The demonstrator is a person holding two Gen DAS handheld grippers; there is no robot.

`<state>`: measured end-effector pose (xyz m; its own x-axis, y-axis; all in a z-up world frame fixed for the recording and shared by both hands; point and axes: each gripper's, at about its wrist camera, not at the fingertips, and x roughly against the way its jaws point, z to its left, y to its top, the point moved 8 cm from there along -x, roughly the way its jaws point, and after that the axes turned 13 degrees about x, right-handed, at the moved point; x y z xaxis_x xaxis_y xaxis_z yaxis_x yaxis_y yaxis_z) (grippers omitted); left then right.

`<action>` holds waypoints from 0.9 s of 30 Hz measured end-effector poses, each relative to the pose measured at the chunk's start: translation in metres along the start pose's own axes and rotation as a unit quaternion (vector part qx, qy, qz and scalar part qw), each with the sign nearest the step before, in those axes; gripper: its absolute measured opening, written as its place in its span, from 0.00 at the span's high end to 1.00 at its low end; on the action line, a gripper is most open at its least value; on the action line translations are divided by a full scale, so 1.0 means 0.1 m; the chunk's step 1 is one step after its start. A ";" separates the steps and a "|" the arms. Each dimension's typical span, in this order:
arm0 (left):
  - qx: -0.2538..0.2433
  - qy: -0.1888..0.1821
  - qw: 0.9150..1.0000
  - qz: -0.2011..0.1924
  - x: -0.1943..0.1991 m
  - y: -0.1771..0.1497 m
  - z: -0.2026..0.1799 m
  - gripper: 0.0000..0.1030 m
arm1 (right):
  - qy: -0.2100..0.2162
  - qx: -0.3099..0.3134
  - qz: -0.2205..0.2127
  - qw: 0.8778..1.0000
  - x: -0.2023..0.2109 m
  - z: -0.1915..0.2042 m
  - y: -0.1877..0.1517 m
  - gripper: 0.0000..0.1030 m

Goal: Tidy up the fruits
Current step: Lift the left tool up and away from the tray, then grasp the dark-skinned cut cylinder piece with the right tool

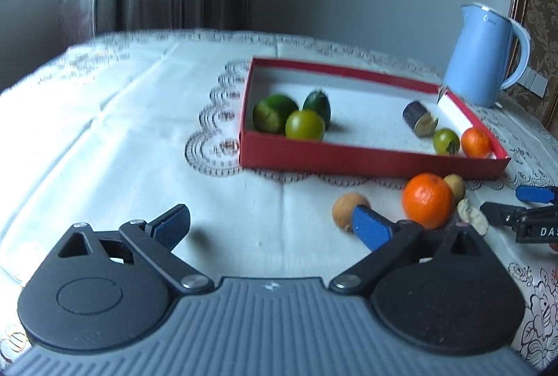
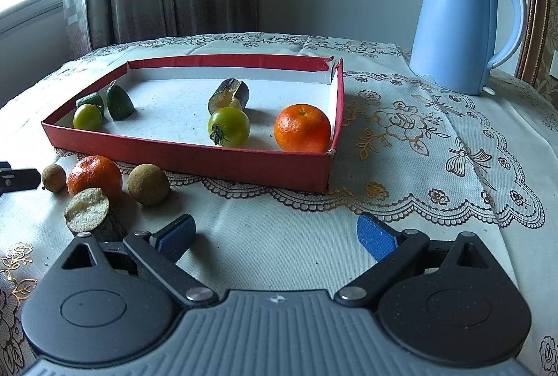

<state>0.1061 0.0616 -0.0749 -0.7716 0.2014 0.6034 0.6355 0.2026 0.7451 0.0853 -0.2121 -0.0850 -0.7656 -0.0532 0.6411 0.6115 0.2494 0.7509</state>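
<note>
On the lace-covered surface (image 2: 401, 166), just outside the shallow red cardboard box (image 2: 195, 163), you have a loose orange mandarin (image 2: 94, 175) waiting among small brown fruits. Your left claw (image 1: 272, 222) and right claw (image 2: 275, 236) both gape empty, probably ready to collect it.

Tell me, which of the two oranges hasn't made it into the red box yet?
The orange on the tablecloth, just outside the red box's front wall, among two small brown fruits. The other orange already sits inside, in the box's near right corner, next to a green tomato.
</note>
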 end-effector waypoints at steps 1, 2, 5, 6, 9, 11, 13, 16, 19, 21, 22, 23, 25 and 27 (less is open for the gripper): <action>-0.005 -0.001 1.000 0.001 0.00 -0.01 0.00 0.03 | 0.000 0.000 0.000 1.000 0.00 0.00 0.00 0.03; -0.013 0.000 1.000 0.001 0.00 -0.03 -0.01 0.02 | 0.000 -0.001 -0.001 1.000 0.01 0.00 0.00 0.03; -0.047 0.011 0.999 0.004 -0.02 -0.10 -0.08 0.00 | 0.001 -0.001 -0.001 1.000 0.01 0.00 0.00 0.03; -0.057 0.018 0.998 0.004 -0.03 -0.12 -0.10 0.00 | 0.001 -0.002 -0.003 1.000 0.01 -0.01 0.00 0.03; -0.055 0.017 0.998 0.005 -0.03 -0.12 -0.09 0.00 | 0.004 -0.007 -0.008 1.000 0.03 -0.01 -0.01 0.03; -0.057 0.019 0.998 0.005 -0.03 -0.12 -0.09 0.00 | 0.002 -0.007 -0.012 1.000 0.04 -0.01 -0.01 0.03; -0.059 0.020 0.998 0.006 -0.03 -0.12 -0.07 0.00 | 0.004 -0.007 -0.021 1.000 0.09 -0.01 0.01 0.03; -0.059 0.020 0.998 0.006 -0.03 -0.11 -0.08 0.00 | 0.029 -0.004 -0.044 0.999 0.23 0.06 0.01 0.03; -0.059 0.020 0.998 0.006 -0.03 -0.11 -0.08 0.00 | 0.067 0.001 -0.077 0.995 0.43 0.19 0.03 0.03; -0.059 0.021 0.998 0.006 -0.03 -0.11 -0.07 0.00 | 0.079 0.017 -0.092 0.992 0.54 0.31 0.05 0.03; -0.059 0.020 0.998 0.006 -0.03 -0.11 -0.07 0.00 | 0.080 0.029 -0.094 0.992 0.57 0.37 0.06 0.03; -0.059 0.020 0.998 0.006 -0.03 -0.11 -0.07 0.00 | 0.079 0.042 -0.094 0.991 0.59 0.44 0.07 0.03; -0.059 0.020 0.998 0.006 -0.02 -0.11 -0.07 0.00 | 0.084 0.058 -0.097 0.990 0.59 0.55 0.09 0.03; -0.059 0.020 0.998 0.006 -0.03 -0.11 -0.07 0.00 | 0.083 0.070 -0.102 0.989 0.58 0.63 0.11 0.04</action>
<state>0.1007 0.0519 -0.0829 -0.7663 0.1636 0.6214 0.6385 0.0864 0.7647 0.0350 -0.1514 -0.0494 -0.8199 -0.2713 0.5041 0.4047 0.3483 0.8455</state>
